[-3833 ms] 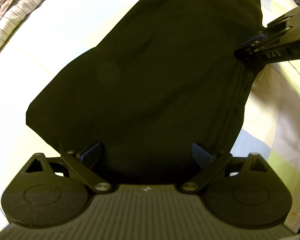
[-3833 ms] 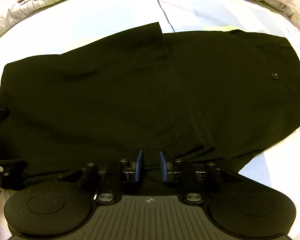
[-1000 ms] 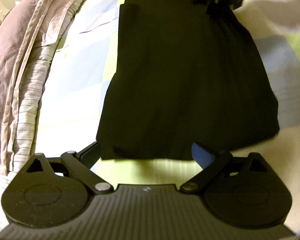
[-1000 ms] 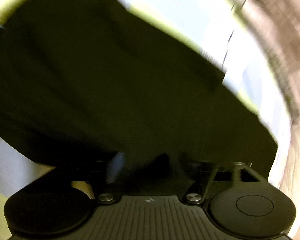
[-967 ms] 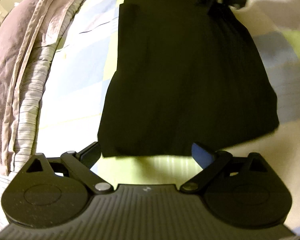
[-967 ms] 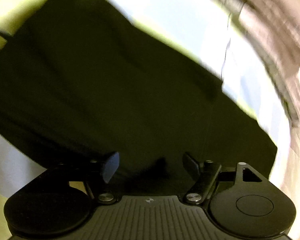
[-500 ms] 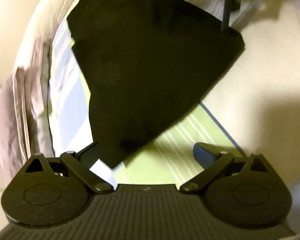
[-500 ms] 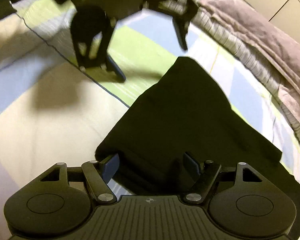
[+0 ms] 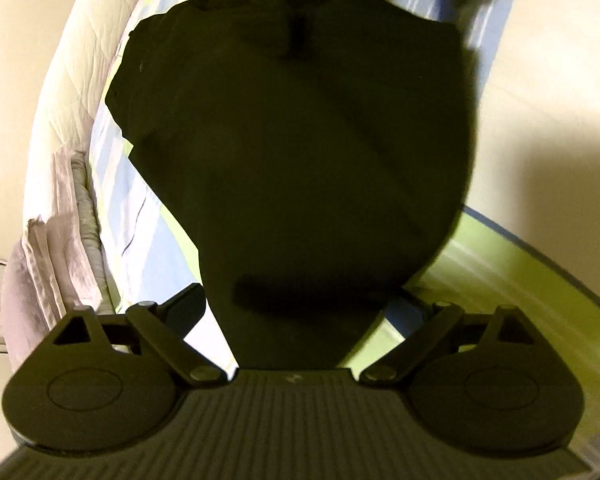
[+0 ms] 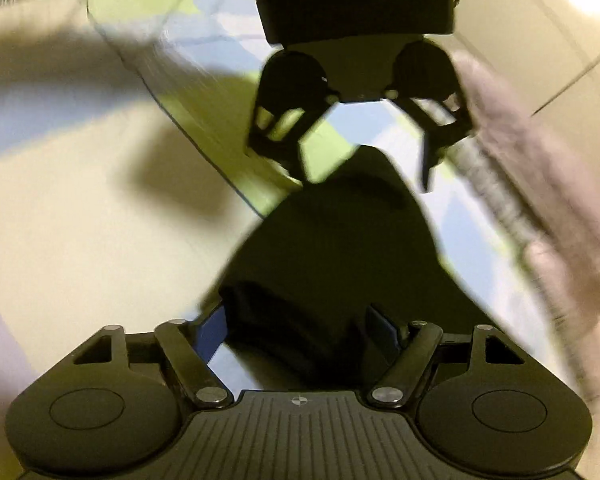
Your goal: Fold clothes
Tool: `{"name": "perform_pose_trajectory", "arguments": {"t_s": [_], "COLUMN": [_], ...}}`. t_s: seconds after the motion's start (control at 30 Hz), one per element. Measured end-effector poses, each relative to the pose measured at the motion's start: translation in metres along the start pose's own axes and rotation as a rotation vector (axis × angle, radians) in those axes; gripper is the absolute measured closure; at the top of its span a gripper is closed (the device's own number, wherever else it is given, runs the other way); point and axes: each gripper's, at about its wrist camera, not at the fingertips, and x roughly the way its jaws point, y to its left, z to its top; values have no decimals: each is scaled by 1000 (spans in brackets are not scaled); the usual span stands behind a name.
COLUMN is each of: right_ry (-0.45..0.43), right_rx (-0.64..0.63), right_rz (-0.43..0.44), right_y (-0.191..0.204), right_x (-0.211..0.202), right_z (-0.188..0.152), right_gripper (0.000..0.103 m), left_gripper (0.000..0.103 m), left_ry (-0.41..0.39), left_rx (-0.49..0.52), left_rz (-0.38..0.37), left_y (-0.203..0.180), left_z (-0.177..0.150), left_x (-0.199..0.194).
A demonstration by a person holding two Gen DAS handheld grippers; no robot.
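A black folded garment (image 9: 300, 160) lies flat on the bed. In the left wrist view its near narrow corner reaches in between the fingers of my left gripper (image 9: 300, 308). The jaws are closing and the pads stand clear of the cloth. At the far end, blurred fingers (image 9: 290, 20) of the other gripper show over the cloth. In the right wrist view the garment (image 10: 332, 260) has its thick folded corner between the wide-set fingers of my right gripper (image 10: 300, 328). I see no pad pressing it. Opposite it, my left gripper (image 10: 362, 172) hangs over the far tip.
The bed sheet (image 9: 520, 160) has cream, green and pale blue patches. A folded pinkish-grey quilt (image 9: 48, 264) lies along the left edge, beside a white quilted mattress border (image 9: 80, 60). The same quilt (image 10: 540, 200) runs down the right of the right wrist view.
The left view has rolled, and the garment's corner now lies between the left fingers. My right gripper swung from the garment's broad side to its end, facing the left gripper.
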Motion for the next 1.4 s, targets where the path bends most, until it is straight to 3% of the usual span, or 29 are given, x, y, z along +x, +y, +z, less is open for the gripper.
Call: {"name": "perform_pose_trajectory", "arguments": {"t_s": [0.07, 0.1, 0.17, 0.2, 0.23, 0.27, 0.37, 0.43, 0.67, 0.83, 0.97, 1.07, 1.2, 1.3, 1.4], "right_ry": [13, 16, -4, -7, -4, -1, -4, -21, -34, -84, -138, -173, -225, -268, -287], "right_rx": [3, -2, -47, -66, -63, -60, -53, -53, 24, 110, 249, 424, 644, 784, 953], "right_rz": [-38, -51, -47, -32, -16, 1, 39, 52, 130, 227, 295, 317, 301, 285, 288], "right_y": [-4, -5, -6, -6, -10, -14, -25, -32, -34, -3, -9, -51, -130, -192, -251], "right_x": [5, 7, 12, 14, 14, 13, 3, -12, -76, -131, -164, -180, -195, -199, -189], "right_z": [-4, -6, -6, -6, -6, -6, -3, 2, 19, 44, 57, 50, 14, -27, -80], "right_gripper": [30, 31, 45, 57, 78, 87, 96, 97, 97, 97, 97, 97, 97, 97, 97], "left_gripper": [38, 45, 65, 69, 78, 84, 94, 94, 96, 95, 95, 95, 95, 94, 89], "left_ry": [9, 18, 34, 52, 68, 84, 113, 125, 152, 212, 253, 252, 231, 213, 194], "left_rx": [-17, -22, -32, -44, -65, -87, -150, -204, -321, -377, -495, -539, -549, -526, -519], "left_rz": [-23, -34, -55, -58, -63, -68, -56, -51, -84, -181, -230, -207, -135, -79, -31], "left_y": [-3, -5, -9, -9, -6, -2, 10, 22, 17, -9, 16, 66, 149, 212, 270], "left_z": [1, 1, 3, 4, 7, 9, 14, 16, 36, 52, 56, 69, 101, 134, 172], "left_x": [0, -1, -3, -3, -3, -3, -10, -17, -94, -170, -205, -212, -196, -161, -101]}}
